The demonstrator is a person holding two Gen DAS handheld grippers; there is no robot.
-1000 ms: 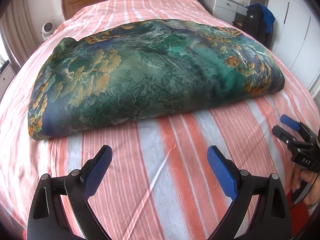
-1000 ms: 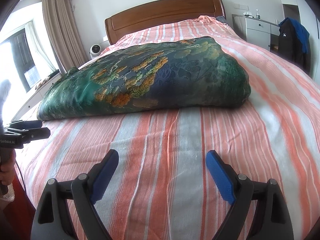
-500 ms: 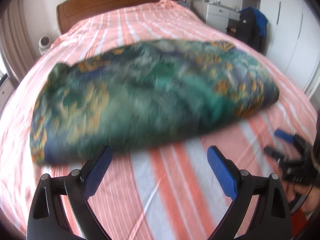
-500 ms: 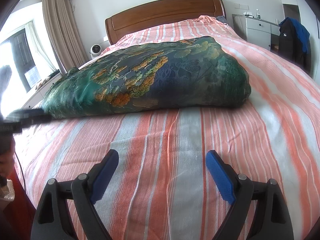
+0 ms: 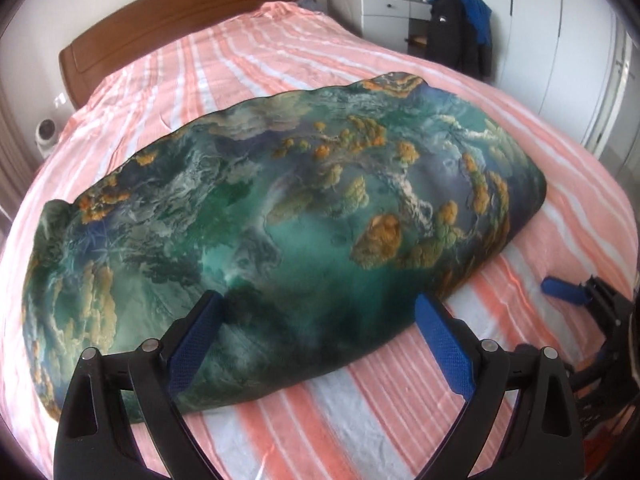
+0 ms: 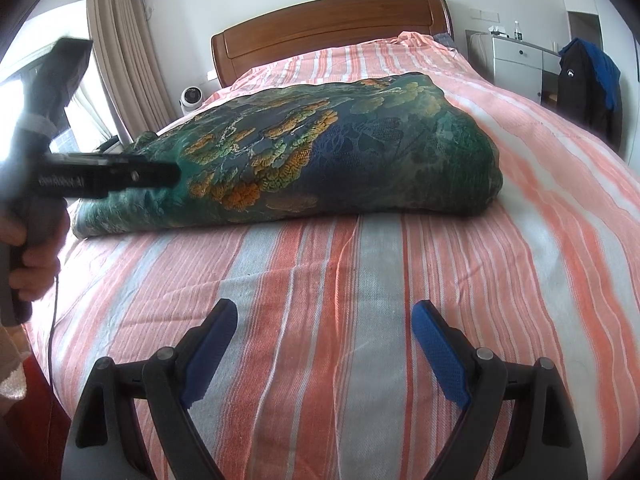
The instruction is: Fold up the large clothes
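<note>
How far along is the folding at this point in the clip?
Mostly done: the green printed garment lies folded in a thick bundle on the striped bed. Left gripper is open over its near edge; right gripper is open and empty, short of it. Any final fold is left.

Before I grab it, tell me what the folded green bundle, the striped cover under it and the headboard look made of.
Folded green bundle: smooth, faintly glossy printed fabric, possibly satin; soft highlights. Striped cover: matte woven cotton-like cloth; visible ribbed weave. Headboard: brown wood, apparently varnished; grain and sheen.
</note>
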